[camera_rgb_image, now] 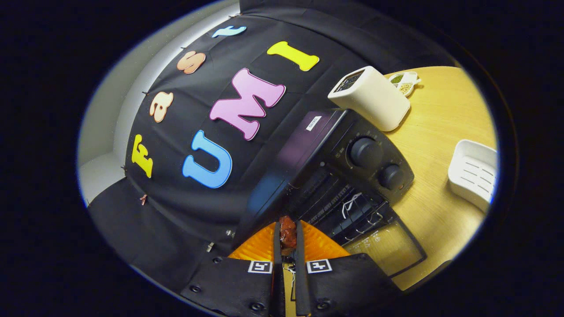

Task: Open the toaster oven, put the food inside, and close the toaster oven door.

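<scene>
A black toaster oven (352,154) with two round knobs stands on the wooden table, seen tilted. Its glass door (387,248) hangs open and flat in front of it, and the wire rack (348,207) shows inside the dark cavity. My gripper (288,235) is shut on a small reddish-brown piece of food (287,231), both fingers pressed against its sides. The food sits at the left edge of the oven's opening, just above the open door.
A white box-shaped appliance (372,97) stands behind the oven. A small white dish of beans (404,83) lies beyond it. A white slotted tray (473,174) rests on the wooden table (440,145) to the right of the oven.
</scene>
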A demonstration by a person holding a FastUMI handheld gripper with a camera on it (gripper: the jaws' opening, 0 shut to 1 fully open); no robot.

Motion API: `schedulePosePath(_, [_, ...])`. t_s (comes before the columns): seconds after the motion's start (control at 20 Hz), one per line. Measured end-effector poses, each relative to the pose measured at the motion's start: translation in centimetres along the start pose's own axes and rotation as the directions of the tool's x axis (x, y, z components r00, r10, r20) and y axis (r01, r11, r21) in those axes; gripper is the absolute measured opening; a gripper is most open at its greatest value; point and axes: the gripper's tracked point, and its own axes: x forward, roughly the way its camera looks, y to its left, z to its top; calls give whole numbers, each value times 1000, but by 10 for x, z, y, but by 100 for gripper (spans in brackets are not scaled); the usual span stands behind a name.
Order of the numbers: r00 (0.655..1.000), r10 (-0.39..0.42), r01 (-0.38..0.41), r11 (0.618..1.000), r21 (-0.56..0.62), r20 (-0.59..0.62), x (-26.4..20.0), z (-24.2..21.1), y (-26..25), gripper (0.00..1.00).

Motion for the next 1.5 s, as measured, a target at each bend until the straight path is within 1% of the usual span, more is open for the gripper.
schedulePosePath(0.1, [1000,-3,3,1000,0,23,14,-11,-2,13])
schedulePosePath(0.3, [997,-46,48,999,-25,61,39,-21,-14,13])
schedulePosePath(0.5, [987,-120,126,990,-56,110,49,-19,-26,14])
schedulePosePath(0.65, [984,-157,163,984,-76,84,52,-31,-32,13])
schedulePosePath(0.75, [979,-184,192,978,-87,92,54,-29,-35,16])
schedulePosePath(0.8, [971,-211,222,969,-104,108,51,-22,-40,20])
schedulePosePath(0.9, [960,-243,260,957,-128,140,47,-9,-45,31])
schedulePosePath(1.0, [958,-243,267,949,-168,153,40,-2,-43,56])
schedulePosePath(1.1, [960,-238,268,932,-242,145,34,0,-40,80])
schedulePosePath(1.2, [962,-253,274,912,-305,105,26,-10,-40,97])
schedulePosePath(1.35, [959,-278,278,889,-363,53,5,-18,-37,98])
schedulePosePath(1.45, [951,-308,283,860,-425,9,-12,-25,-36,98])
schedulePosePath(1.5, [945,-328,281,838,-468,-19,-22,-29,-37,98])
